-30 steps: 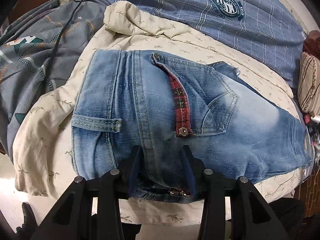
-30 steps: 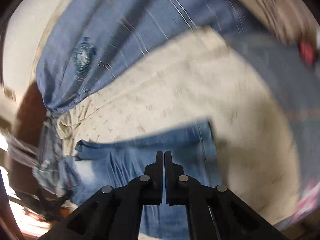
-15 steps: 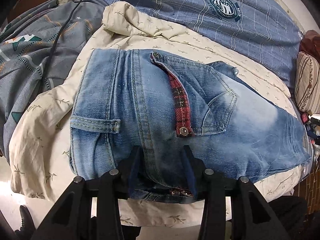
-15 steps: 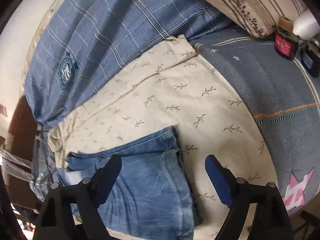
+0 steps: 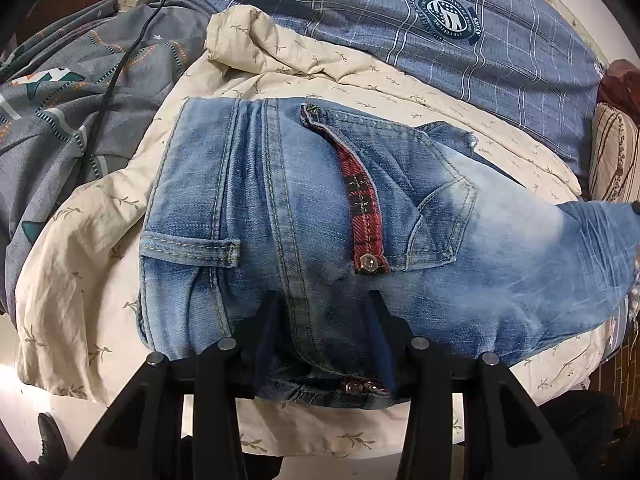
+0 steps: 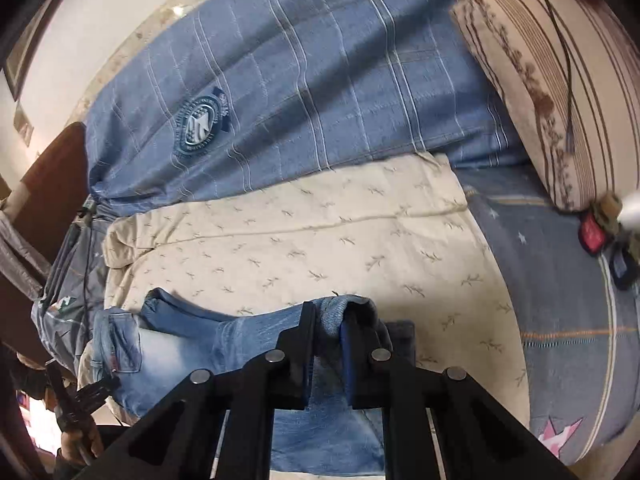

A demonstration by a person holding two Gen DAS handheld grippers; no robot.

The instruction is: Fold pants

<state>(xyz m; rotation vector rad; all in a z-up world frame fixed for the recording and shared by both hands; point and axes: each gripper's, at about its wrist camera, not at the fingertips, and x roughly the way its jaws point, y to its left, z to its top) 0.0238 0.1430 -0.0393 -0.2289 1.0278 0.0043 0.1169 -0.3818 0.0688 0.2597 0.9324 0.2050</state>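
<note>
Light-blue jeans [image 5: 280, 208] lie folded on a bed, back pocket with a red plaid flap facing up. At the near edge my left gripper [image 5: 322, 308] clamps a bunch of denim at the waist, beside the fly snaps. The right wrist view shows the same jeans [image 6: 180, 344] stretching away to the left. My right gripper [image 6: 328, 316] is closing, and the leg end [image 6: 334, 310] is pinched between its fingers and lifted off the sheet.
A cream leaf-print sheet [image 5: 80, 240] lies under the jeans. A blue plaid quilt [image 5: 400, 20] covers the far side. On the left a grey patterned blanket [image 5: 60, 120] carries a black cable [image 5: 120, 64]. A striped pillow [image 6: 560, 80] and small containers [image 6: 592, 236] sit at the right.
The right gripper went from shut to wide open over the leg end, then closed on the denim and rose with it. The left gripper kept still on the waist.
</note>
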